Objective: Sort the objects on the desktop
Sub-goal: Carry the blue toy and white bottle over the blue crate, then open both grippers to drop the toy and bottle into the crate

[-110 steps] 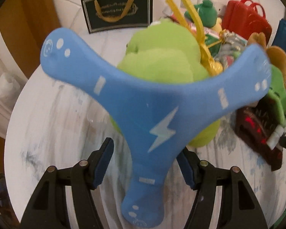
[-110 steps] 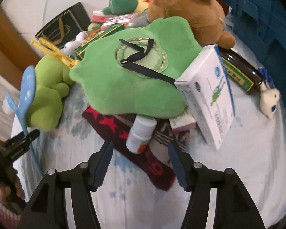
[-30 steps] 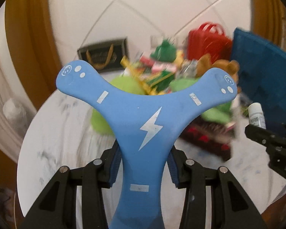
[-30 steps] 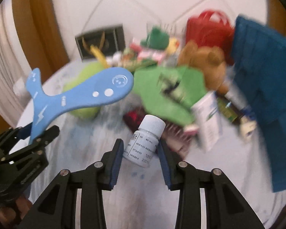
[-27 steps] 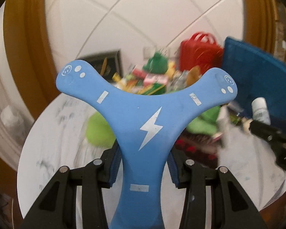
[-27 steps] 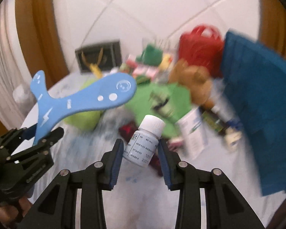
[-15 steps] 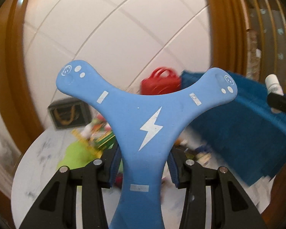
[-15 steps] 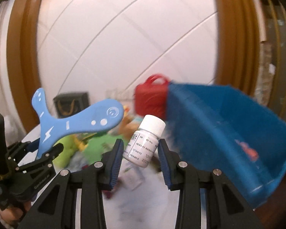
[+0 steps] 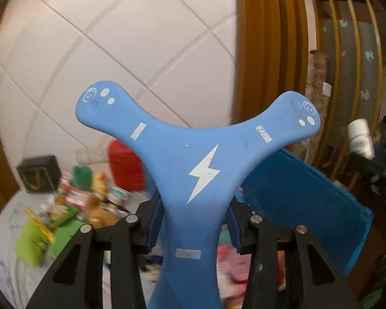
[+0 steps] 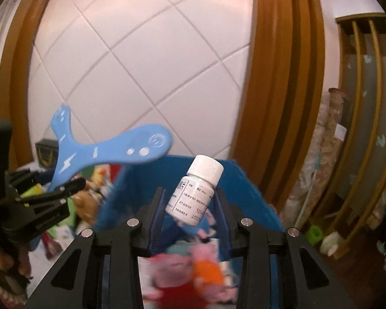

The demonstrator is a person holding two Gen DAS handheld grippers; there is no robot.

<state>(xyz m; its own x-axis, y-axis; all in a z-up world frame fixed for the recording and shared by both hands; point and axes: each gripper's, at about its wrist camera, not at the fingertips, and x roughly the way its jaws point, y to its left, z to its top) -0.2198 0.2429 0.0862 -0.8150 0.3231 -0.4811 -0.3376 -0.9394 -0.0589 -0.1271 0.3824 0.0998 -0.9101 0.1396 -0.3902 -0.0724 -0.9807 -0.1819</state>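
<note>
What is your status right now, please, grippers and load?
Left gripper shut on blue boomerang. Right gripper shut on white pill bottle, above blue bin. Nothing in the way.

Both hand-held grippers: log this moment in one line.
left hand-held gripper: holds blue boomerang | right hand-held gripper: holds white bottle | over blue bin

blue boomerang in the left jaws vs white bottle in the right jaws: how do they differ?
The flat blue three-armed foam boomerang is wide and thin; the small white capped pill bottle is a compact cylinder. The boomerang spreads far beyond the left gripper; the bottle only pokes out above the right gripper, tilted. The boomerang bears a white lightning bolt; the bottle a printed label. Both are clamped, near the blue bin.
</note>
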